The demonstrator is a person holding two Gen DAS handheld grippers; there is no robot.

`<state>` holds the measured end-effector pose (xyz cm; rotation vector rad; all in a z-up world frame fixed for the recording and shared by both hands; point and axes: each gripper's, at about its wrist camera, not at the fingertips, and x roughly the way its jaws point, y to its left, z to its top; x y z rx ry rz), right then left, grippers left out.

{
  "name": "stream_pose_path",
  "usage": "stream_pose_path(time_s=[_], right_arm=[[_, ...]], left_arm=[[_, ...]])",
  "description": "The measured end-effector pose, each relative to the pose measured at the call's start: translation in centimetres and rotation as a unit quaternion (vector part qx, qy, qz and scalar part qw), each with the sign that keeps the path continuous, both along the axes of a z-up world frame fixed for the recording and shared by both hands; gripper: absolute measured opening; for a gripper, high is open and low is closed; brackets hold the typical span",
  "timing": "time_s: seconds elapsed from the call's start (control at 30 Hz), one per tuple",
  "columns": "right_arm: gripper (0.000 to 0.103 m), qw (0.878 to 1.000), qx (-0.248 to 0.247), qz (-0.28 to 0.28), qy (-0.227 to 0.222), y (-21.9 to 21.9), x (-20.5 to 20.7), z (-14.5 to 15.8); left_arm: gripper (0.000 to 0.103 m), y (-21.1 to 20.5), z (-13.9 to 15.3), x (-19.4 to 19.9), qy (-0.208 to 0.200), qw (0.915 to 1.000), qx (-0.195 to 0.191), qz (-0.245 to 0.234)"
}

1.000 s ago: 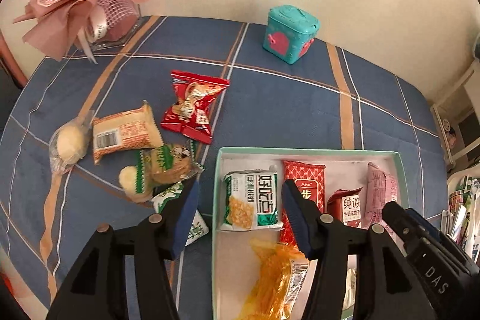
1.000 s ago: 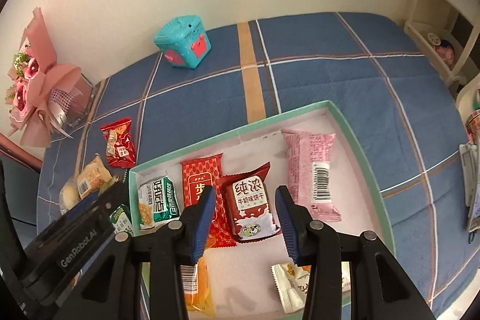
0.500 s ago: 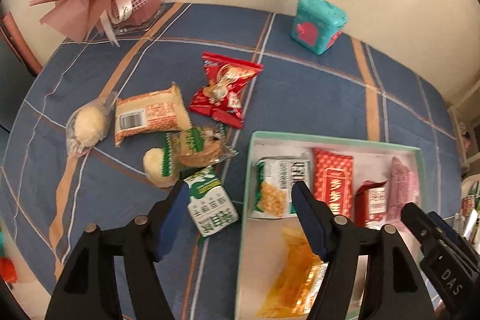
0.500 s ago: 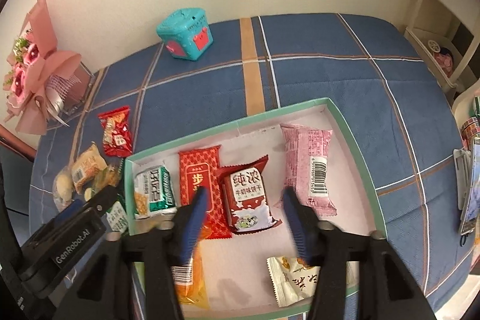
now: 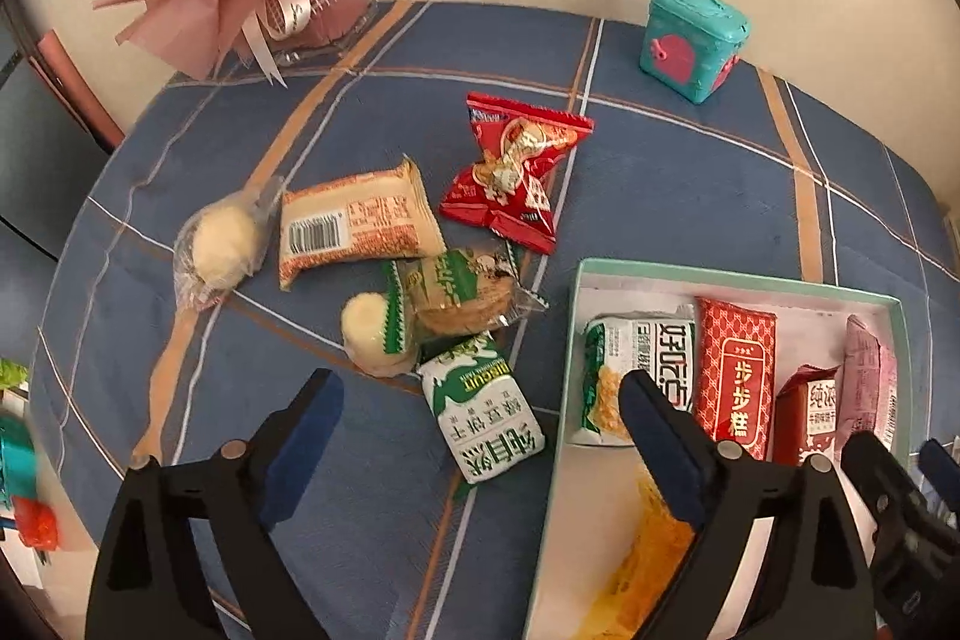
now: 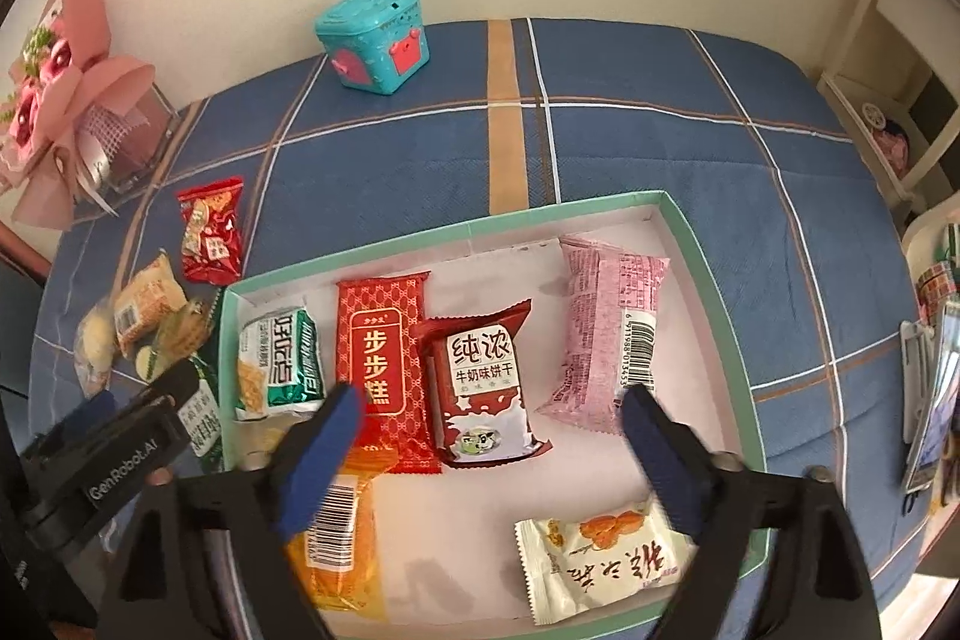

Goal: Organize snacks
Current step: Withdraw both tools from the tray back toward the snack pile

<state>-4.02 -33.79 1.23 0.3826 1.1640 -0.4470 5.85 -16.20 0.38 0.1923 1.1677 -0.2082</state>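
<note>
Jaws on both sides are opening w/ nothing between the pads. My right gripper (image 6: pixel 489 451), nearly pinched a sec ago over the dark-red milk biscuit pack (image 6: pixel 483 383), now spreads wide above it — that pack lies free in the green-rimmed box (image 6: pixel 714 292), so I'd call that drop done. My left gripper (image 5: pixel 480 451) has slid off the box toward the loose pile and now frames the green-white biscuit pack (image 5: pixel 485 415) on the blue plaid cloth (image 5: pixel 690 196) — prob. my next pick. Count: 6 packs in the box, 6 still outside — 2 pale round cakes, 1 orange-beige pack, 1 red pack, 1 clear-wrapped cookie, 1 green-white biscuit.
</note>
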Motion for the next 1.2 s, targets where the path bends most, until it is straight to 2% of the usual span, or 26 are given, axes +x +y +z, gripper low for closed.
stream_pose_path(time_s=[0.2, 0.43, 0.6, 0.97, 1.2], right_arm=[[0.103, 1.000, -0.002, 0.020, -0.018, 0.5, 0.2, 0.2], [0.103, 0.998, 0.002, 0.021, -0.057, 1.2, 0.2, 0.4], [0.103, 0.996, -0.027, 0.027, -0.080, 1.9, 0.2, 0.8], [0.103, 0.997, -0.023, 0.046, -0.065, 4.3, 1.2, -0.2], [0.103, 0.995, -0.019, 0.067, -0.076, 6.7, 2.4, 0.0]], left_arm=[[0.099, 0.7, 0.3, 0.0, -0.015, 0.9998, 0.000, 0.012], [0.099, 1.7, 0.3, 0.2, -0.016, 0.9998, -0.002, 0.013], [0.099, 2.3, 0.8, 0.5, -0.024, 0.9996, -0.005, 0.010], [0.099, 4.5, 1.2, 1.9, -0.043, 0.9990, -0.010, 0.010], [0.099, 7.3, 1.3, 3.3, -0.052, 0.9983, -0.004, 0.025]])
